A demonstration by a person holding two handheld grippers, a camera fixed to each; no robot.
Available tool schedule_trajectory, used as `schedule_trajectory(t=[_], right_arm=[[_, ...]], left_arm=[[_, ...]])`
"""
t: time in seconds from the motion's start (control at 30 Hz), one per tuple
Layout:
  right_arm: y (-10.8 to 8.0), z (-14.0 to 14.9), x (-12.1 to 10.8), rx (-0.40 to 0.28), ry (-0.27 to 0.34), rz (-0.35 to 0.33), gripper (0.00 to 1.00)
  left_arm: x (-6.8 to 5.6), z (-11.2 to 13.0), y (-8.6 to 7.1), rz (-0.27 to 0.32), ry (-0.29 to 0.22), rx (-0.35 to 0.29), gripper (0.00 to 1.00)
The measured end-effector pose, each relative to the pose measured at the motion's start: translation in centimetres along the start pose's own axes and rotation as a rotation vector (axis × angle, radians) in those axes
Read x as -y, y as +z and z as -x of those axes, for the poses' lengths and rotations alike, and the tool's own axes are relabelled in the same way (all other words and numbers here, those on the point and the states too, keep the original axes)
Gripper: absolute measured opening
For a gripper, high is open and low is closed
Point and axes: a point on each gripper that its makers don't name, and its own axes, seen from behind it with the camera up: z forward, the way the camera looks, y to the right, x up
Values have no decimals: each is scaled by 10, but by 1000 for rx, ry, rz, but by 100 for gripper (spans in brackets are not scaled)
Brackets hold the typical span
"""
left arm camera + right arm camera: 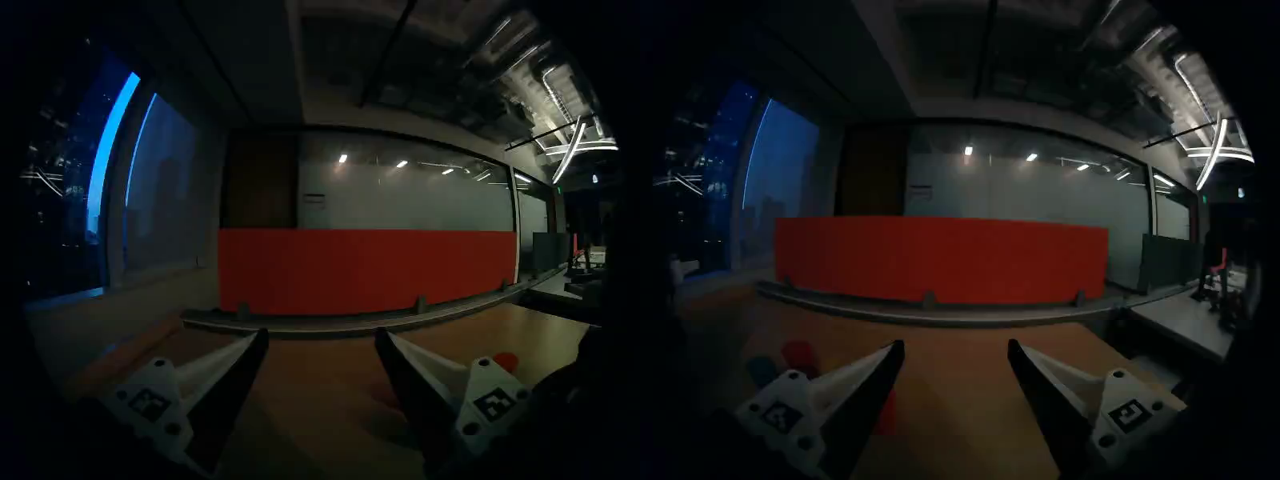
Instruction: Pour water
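Ahead of both grippers: bare wooden bench (320,400), then a low red panel (360,272) along its far edge, with a glass wall (400,200) above it. Room is very dim. A window (160,192) with a blue glow sits off to the left.

Left gripper (320,356): released, jaws wide apart, nothing between them, just bench surface showing through the gap. In the left gripper view a small red blob (506,361) sits on the bench just outside its right finger, partly hidden behind it. Too dark to say what it is.

Right gripper (954,356): also released, jaws spread, holding nothing. In the right gripper view, three small things sit on the bench to its left:
- a red round thing (800,352) beyond the left finger
- a bluish thing (762,370) just beside that, further left
- a second red thing (888,412) close in, half covered by the left finger

Probably the pouring vessels, but I can't tell cup from bottle in this light, and can't see any water. Neither gripper touches any of them.
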Motion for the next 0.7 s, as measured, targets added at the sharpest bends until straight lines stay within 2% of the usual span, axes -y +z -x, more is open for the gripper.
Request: schedule_trajectory(t=[0.17, 0.37, 0.57, 0.7], right_arm=[[3, -30, 9, -12, 16, -33, 100], [11, -55, 14, -26, 36, -61, 100], [12, -58, 21, -22, 67, -104, 100], [12, -56, 26, -5, 57, -134, 100]], left_arm=[[-11, -22, 15, 34, -4, 2, 99], [-16, -35, 25, 63, -22, 25, 99], [-20, -36, 32, 106, -31, 44, 99], [-26, -36, 34, 157, -20, 57, 99]])
